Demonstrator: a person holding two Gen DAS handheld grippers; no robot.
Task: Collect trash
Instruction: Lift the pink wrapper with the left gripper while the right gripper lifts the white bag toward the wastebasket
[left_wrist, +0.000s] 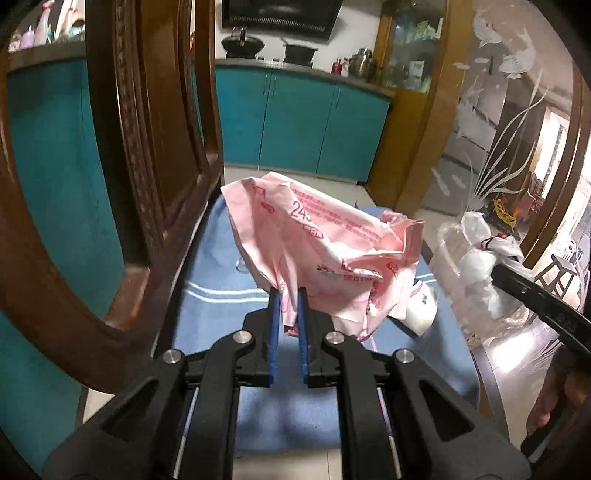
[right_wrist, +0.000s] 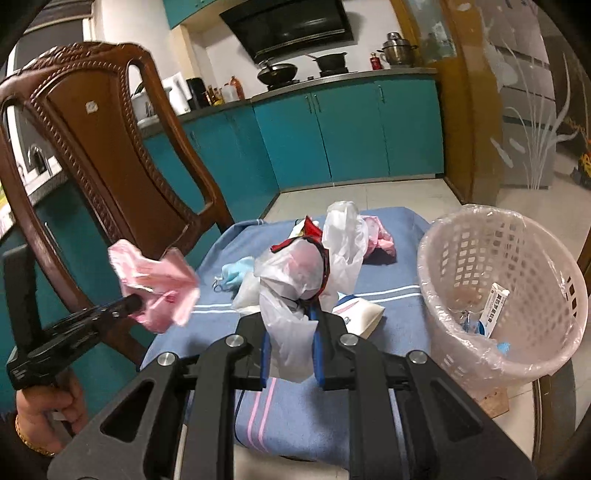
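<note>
My left gripper (left_wrist: 287, 293) is shut on a crumpled pink plastic wrapper (left_wrist: 321, 243) and holds it above the blue cloth (left_wrist: 218, 280). The same wrapper (right_wrist: 155, 284) and left gripper (right_wrist: 135, 304) show at the left of the right wrist view. My right gripper (right_wrist: 290, 314) is shut on a bundle of clear and white plastic bags with a red wrapper (right_wrist: 295, 273), held above the cloth (right_wrist: 391, 295). A pink lined waste basket (right_wrist: 502, 291) stands at the right with a small box and bits inside.
A brown wooden chair (right_wrist: 107, 158) stands at the left, close to the left gripper. More trash lies on the cloth: a light blue mask (right_wrist: 236, 275), a white packet (right_wrist: 360, 312), a pink wrapper (right_wrist: 380, 236). Teal kitchen cabinets (right_wrist: 351, 129) stand behind.
</note>
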